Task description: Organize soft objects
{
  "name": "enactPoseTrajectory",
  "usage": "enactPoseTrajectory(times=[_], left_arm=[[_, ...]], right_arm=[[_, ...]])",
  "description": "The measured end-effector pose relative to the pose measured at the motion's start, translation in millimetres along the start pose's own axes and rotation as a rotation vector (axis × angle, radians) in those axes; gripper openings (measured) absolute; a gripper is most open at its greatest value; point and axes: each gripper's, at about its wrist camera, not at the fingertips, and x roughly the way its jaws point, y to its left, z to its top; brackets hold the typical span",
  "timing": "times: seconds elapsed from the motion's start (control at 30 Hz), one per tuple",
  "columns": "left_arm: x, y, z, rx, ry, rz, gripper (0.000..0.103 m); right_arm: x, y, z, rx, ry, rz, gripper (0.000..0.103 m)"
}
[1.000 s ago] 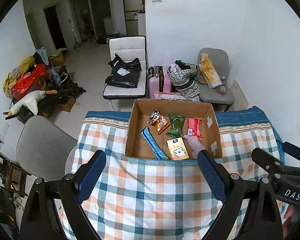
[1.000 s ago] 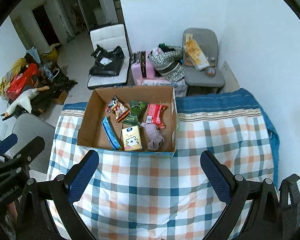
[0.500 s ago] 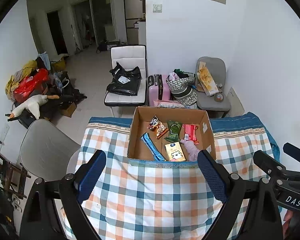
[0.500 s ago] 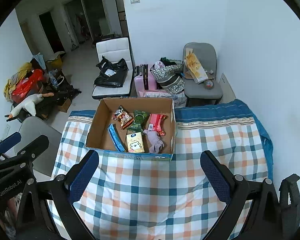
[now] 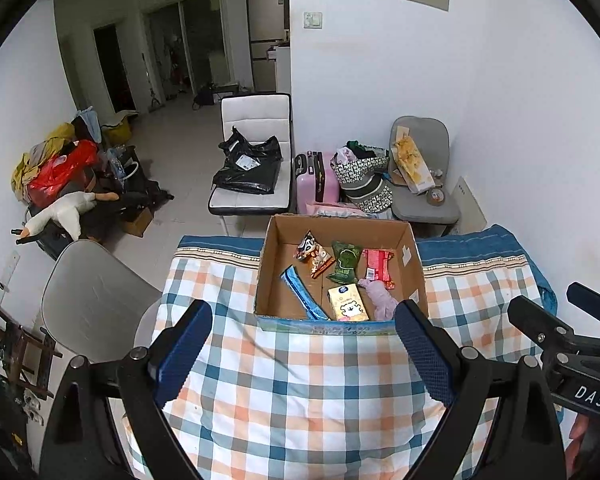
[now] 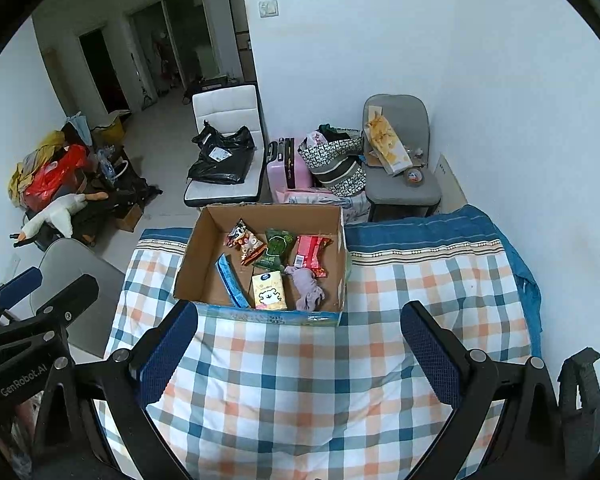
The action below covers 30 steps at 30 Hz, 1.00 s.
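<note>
An open cardboard box (image 5: 410,264) (image 6: 192,256) stands on the plaid-covered table (image 5: 300,384) (image 6: 300,380). Inside lie a blue packet (image 5: 302,298) (image 6: 231,280), a yellow tissue pack (image 5: 347,307) (image 6: 269,291), a mauve cloth (image 5: 378,300) (image 6: 308,286), a green packet (image 5: 345,266) (image 6: 277,249), a red packet (image 5: 377,267) (image 6: 312,254) and a printed snack bag (image 5: 314,253) (image 6: 246,242). My left gripper (image 5: 304,354) and right gripper (image 6: 300,356) are both open and empty, held well back above the table's near part.
Behind the table stand a white chair with a black bag (image 5: 252,168), a pink suitcase (image 5: 318,178), patterned bags (image 5: 366,184) and a grey chair (image 5: 424,184). A grey chair (image 5: 88,296) is at the table's left. Clutter and a plush goose (image 5: 66,210) lie far left.
Both grippers have pulled back and up from the box, so it looks smaller and farther. Both stay open and empty. The box contents have not moved.
</note>
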Motion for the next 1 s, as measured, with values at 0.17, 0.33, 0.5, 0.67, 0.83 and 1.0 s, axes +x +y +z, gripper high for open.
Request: enactPoseTrajectory(times=[0.17, 0.33, 0.5, 0.67, 0.83, 1.0], left_arm=[[-2, -3, 1, 0.0, -0.006, 0.002, 0.094], [-6, -5, 2, -0.008, -0.021, 0.014, 0.094], [-9, -4, -1, -0.018, -0.029, 0.031, 0.094], [-8, -5, -2, -0.018, -0.028, 0.033, 0.094], [-8, -4, -3, -0.02, -0.029, 0.032, 0.094], [-9, -4, -4, -0.018, -0.025, 0.033, 0.094]], right_arm=[[-2, -2, 0, 0.003, -0.004, -0.002, 0.103], [-7, -5, -1, 0.004, -0.007, -0.006, 0.103], [-12, -5, 0, -0.002, -0.025, -0.026, 0.103], [-15, -4, 0, -0.003, -0.032, -0.03, 0.103], [-17, -6, 0, -0.001, -0.032, -0.03, 0.103], [-18, -4, 0, -0.008, -0.034, -0.029, 0.103]])
